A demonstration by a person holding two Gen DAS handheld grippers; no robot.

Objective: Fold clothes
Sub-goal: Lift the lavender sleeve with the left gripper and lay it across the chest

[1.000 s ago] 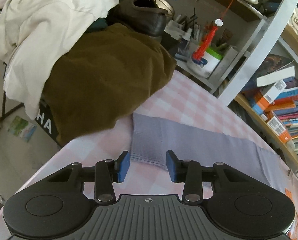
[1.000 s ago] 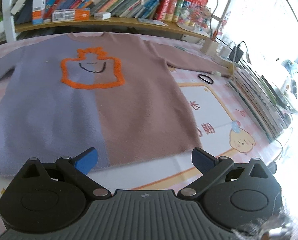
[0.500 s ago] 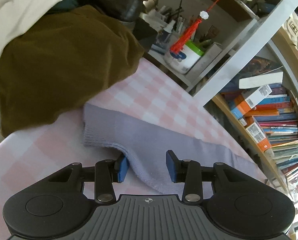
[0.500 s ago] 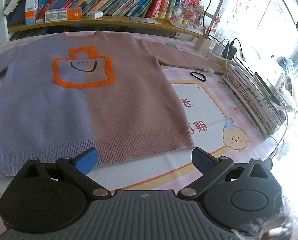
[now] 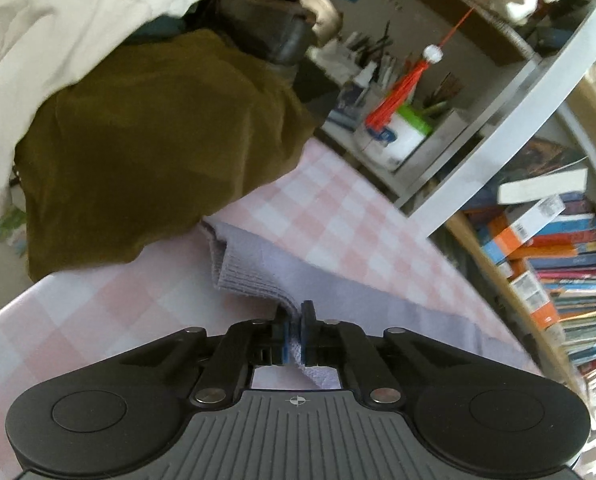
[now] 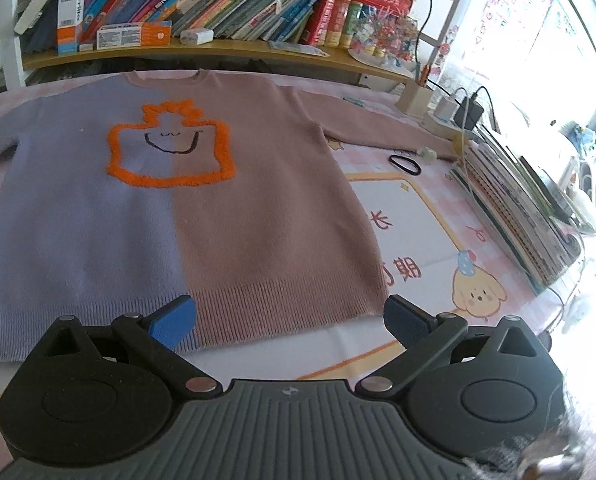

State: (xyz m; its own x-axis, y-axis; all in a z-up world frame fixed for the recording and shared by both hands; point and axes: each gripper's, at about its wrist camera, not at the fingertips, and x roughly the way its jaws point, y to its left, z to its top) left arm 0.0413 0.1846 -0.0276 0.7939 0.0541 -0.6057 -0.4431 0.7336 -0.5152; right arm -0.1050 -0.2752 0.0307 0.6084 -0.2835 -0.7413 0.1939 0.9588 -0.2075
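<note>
A sweater (image 6: 186, 216), lavender on its left half and dusty pink on its right with an orange outlined figure on the chest, lies flat on the checked tablecloth (image 6: 410, 216). Its lavender sleeve (image 5: 338, 292) stretches across the cloth in the left wrist view, the ribbed cuff (image 5: 238, 276) bunched up. My left gripper (image 5: 293, 334) is shut on the sleeve just behind the cuff, fabric pinched between the blue pads. My right gripper (image 6: 288, 316) hangs open over the sweater's hem, with nothing between its fingers.
A brown garment (image 5: 150, 148), a white garment (image 5: 66, 28) and a dark shoe (image 5: 266, 28) pile up at the table's left end. Bookshelves (image 6: 218, 8) line the back. A book stack (image 6: 514, 208), chargers (image 6: 458, 112) and a black hair tie (image 6: 405, 164) sit at the right.
My left gripper went from open around the sleeve near the cuff to shut on it, and the cuff has bunched up. The right gripper stays open; its view drew slightly nearer the hem.
</note>
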